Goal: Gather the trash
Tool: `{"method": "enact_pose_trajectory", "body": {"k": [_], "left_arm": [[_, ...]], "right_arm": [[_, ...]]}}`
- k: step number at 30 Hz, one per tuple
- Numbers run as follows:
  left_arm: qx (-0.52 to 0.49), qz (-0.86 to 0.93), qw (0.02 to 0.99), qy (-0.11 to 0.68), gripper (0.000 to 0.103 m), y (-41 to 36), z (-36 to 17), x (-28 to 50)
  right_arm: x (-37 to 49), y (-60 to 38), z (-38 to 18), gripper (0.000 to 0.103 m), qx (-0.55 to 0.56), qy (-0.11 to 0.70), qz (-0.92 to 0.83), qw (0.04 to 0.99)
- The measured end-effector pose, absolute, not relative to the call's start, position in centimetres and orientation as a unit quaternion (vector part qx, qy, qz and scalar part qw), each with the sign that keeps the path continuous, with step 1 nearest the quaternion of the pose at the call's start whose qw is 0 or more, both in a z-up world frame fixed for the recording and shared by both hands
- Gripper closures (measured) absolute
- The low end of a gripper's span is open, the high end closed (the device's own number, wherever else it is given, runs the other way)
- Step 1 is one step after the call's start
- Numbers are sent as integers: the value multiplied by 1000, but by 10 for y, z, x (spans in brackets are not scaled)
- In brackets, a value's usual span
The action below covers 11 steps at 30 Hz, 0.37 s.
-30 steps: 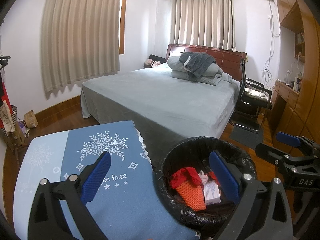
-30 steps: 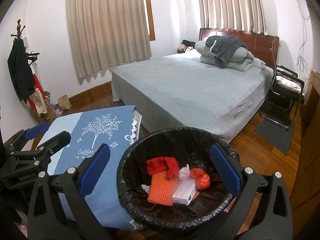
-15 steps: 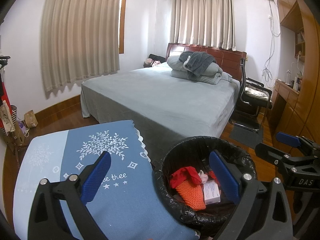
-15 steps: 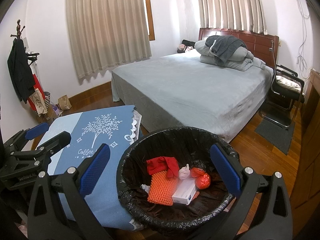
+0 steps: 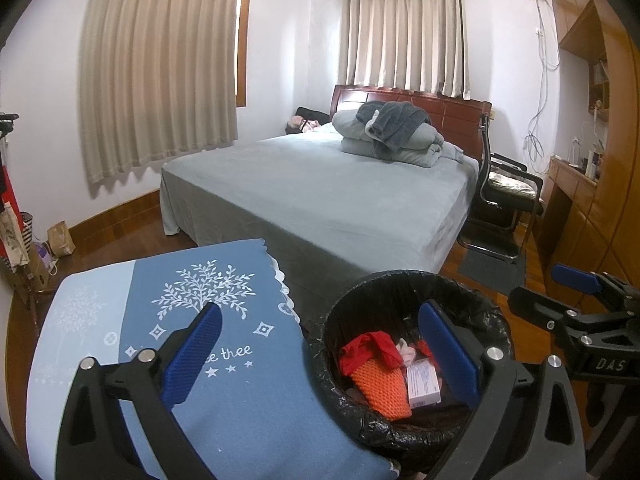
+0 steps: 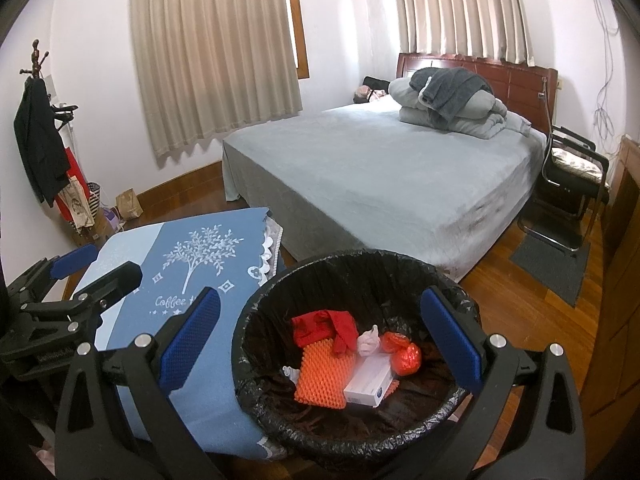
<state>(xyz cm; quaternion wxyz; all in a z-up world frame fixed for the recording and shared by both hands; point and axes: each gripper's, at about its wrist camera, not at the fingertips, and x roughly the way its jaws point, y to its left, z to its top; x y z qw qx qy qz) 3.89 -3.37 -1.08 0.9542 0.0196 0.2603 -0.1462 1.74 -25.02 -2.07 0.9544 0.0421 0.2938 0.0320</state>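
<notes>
The right gripper (image 6: 320, 336) is hanging with its blue pads spread wide and nothing between them, looking straight down into the black-lined trash bin (image 6: 400, 268), whose rim is sitting between the two fingers in that view. The left gripper (image 5: 320, 350) is likewise standing wide and empty, hovering over the seam between the blue tablecloth (image 5: 224, 412) and the bin, so the bin is lying to its right and slightly below. Inside the bin, the collected trash is resting in a loose heap: an orange foam net (image 6: 320, 372) with a red wrapper (image 6: 324, 328) over its far end, a white box (image 6: 368, 380) lying slantwise against the net, and a crumpled red bag (image 6: 404, 354) just beside the box. The right gripper is judged the nearer to the bin's opening. The cloth-covered table is showing no remaining litter on its visible part, so the task is looking close to done. Open floor is lying to the right of the bin; the bed (image 6: 380, 176) is standing behind it, and the table edge is touching or nearly touching the bin on the left.
</notes>
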Motion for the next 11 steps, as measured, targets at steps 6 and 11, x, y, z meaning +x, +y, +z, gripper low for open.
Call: {"method": "enact_pose_trajectory", "body": {"k": [6,11], "left_arm": [[20,-146,954,261,6,-34,-12,39],[20,-147,954,260,6,-34,-11,39]], "right_arm": [[17,-249,-23,5,42,294,32,954],[17,-249,-22,5,42,294,32,954]]}}
